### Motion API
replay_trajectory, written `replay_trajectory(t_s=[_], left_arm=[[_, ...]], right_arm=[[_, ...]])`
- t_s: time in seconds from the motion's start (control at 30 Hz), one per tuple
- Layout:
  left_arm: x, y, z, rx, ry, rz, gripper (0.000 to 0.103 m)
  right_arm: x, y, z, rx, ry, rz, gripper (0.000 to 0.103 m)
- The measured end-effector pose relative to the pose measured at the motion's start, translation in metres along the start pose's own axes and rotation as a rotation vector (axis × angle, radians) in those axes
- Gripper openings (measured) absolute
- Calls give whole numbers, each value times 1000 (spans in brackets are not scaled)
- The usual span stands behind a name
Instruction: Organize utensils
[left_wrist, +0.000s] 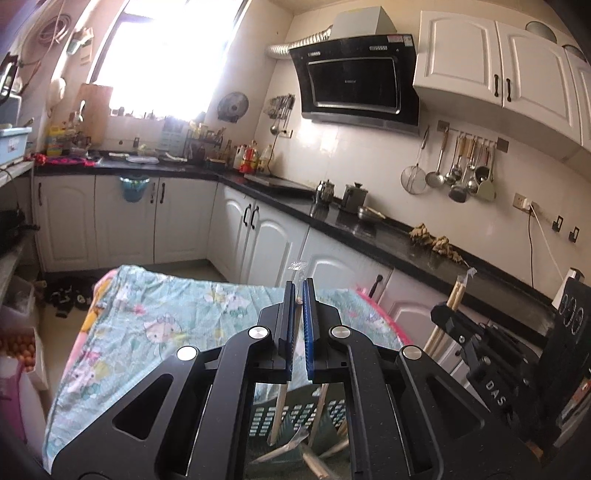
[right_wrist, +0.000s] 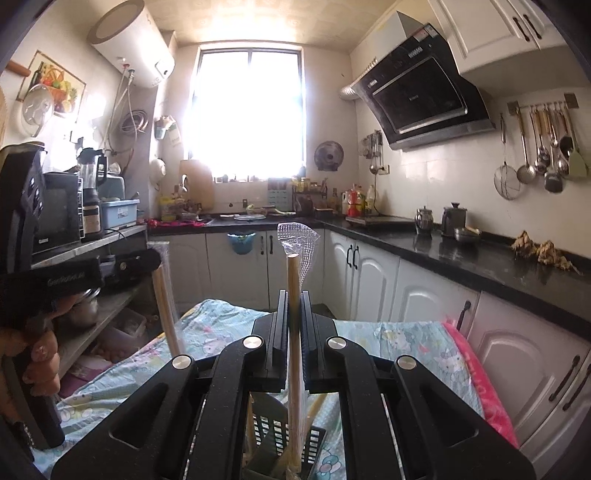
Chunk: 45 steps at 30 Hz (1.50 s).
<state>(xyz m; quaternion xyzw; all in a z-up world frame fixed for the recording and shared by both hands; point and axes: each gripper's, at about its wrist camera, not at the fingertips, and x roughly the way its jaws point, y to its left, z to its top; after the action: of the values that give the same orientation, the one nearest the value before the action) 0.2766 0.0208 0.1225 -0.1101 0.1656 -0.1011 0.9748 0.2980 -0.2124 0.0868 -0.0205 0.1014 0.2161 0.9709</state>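
Note:
My left gripper (left_wrist: 298, 291) is shut on a plastic-wrapped wooden utensil (left_wrist: 297, 271) held upright; its handle runs down into a dark slotted basket (left_wrist: 291, 415). My right gripper (right_wrist: 294, 299) is shut on another wrapped wooden utensil (right_wrist: 294, 280), also upright over the same basket (right_wrist: 314, 441). Each gripper shows in the other's view: the right one with its stick at the right of the left wrist view (left_wrist: 448, 310), the left one with its stick at the left of the right wrist view (right_wrist: 155, 258). More wooden sticks (left_wrist: 295, 443) lie in the basket.
The basket sits on a table with a light blue cartoon-print cloth (left_wrist: 159, 317) with a pink edge (right_wrist: 476, 380). White cabinets and a black counter (left_wrist: 369, 229) run along the right. Shelves with appliances (right_wrist: 62, 218) stand at the left.

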Motion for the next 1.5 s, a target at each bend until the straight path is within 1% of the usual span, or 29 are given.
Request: replay_trajectory(t_s=[0.1,0.17,0.2,0.23,0.3,0.37,0.43,0.47,0.53,0.57,0.6,0.63,0.7,0.73,0.8,0.87,0.9,0.93,1.07,1.23,1.4,1.5], left_arm=[[3,2,-9,-9,24,-7,2],[4,3,-13,-13,41,-14,2],[3,4,-15,-12,51,-15,5],[2,4,-16,-11,56,-18,7],[-3,6,-18,-12,60,-21,26],[-8,6,-19,-14,61,-22,29],[-15,7,-18,-17,63,-21,35],[-17,8,-18,-18,62,-20,40],[-28,9,-16,-23,56,-19,45],[-31,10,-15,-28,55,-18,50],[-37,11,-14,-37,51,-16,57],[-40,12,-13,-44,51,-15,60],[-50,15,-12,-57,51,-11,66],[-54,16,-11,-61,50,-8,69],[-65,18,-10,-67,50,-3,83],[-73,21,-9,-74,50,-1,87],[-77,21,-9,-74,52,0,92],[-81,21,-10,-73,57,6,92],[-94,20,-17,-67,73,27,92],[-106,19,-38,-71,117,55,92],[-111,22,-74,-90,186,87,92],[-111,24,-94,-92,227,101,92]], right_arm=[[5,-1,-8,13,27,-11,8],[7,-2,-11,27,50,-20,21],[6,-3,-13,39,56,-16,30],[5,-4,-13,51,62,-10,31],[2,-5,-14,59,69,-5,31],[-3,-5,-16,61,74,-5,31],[-8,-4,-16,63,84,-3,33],[-10,-4,-15,63,88,-3,34],[-17,-3,-14,62,96,-4,38],[-20,-2,-14,65,98,2,39],[-23,-2,-13,67,102,7,43],[-27,-1,-13,69,103,8,47],[-34,1,-12,66,108,5,49],[-37,2,-12,64,109,7,52],[-46,4,-11,61,113,3,58],[-55,6,-11,62,115,11,61],[-60,8,-11,60,118,12,64],[-63,10,-10,59,117,8,68],[-81,15,-11,64,115,10,77],[-101,23,-18,69,109,9,90],[-118,33,-38,65,125,12,95],[-126,40,-51,56,137,7,96]])
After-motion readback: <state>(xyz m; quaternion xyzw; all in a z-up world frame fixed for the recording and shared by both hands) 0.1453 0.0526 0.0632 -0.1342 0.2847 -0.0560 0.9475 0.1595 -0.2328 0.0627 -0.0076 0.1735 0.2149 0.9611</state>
